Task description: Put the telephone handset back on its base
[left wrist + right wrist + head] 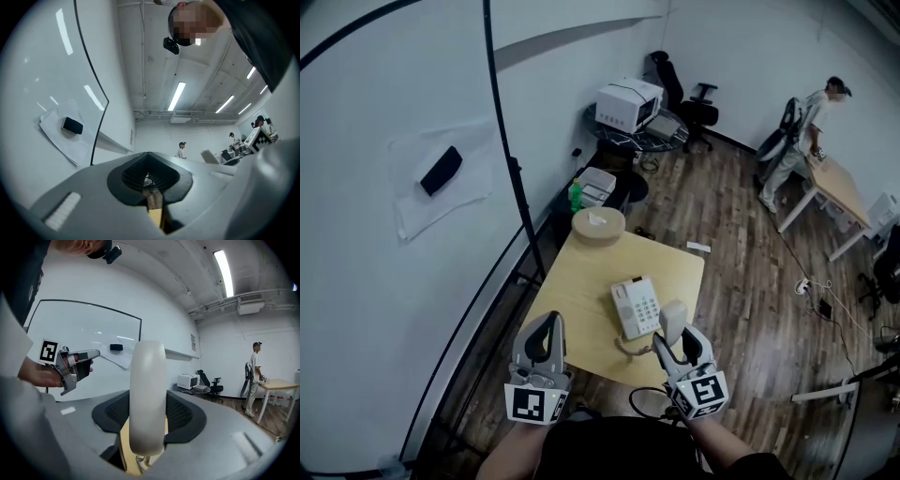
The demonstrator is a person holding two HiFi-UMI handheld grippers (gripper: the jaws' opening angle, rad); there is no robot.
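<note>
A whiteboard (384, 84) far up and to the left of the left gripper (549, 328) carries a black eraser (441, 170) stuck over a sheet of paper (412, 202). The left gripper, held at the near left edge of the wooden table (581, 291), has its jaws closed together with nothing between them. Only a thin slit of table and floor shows past the pads.

Just right of that gripper and a little beyond its tips, the white telephone base (636, 307) lies on the table with its keypad facing up. A coiled cord (630, 349) runs from the base's near end toward the right gripper (680, 345).

The right gripper, just beside the base at the table's near edge, is clamped on the white handset (673, 321). The handset stands upright between the pads, rising above the jaw tips and apart from the base.

Beyond both grippers, a round tan container (598, 225) sits at the table's far end. Well off to the right, a person (797, 141) stands at another desk (839, 183).
</note>
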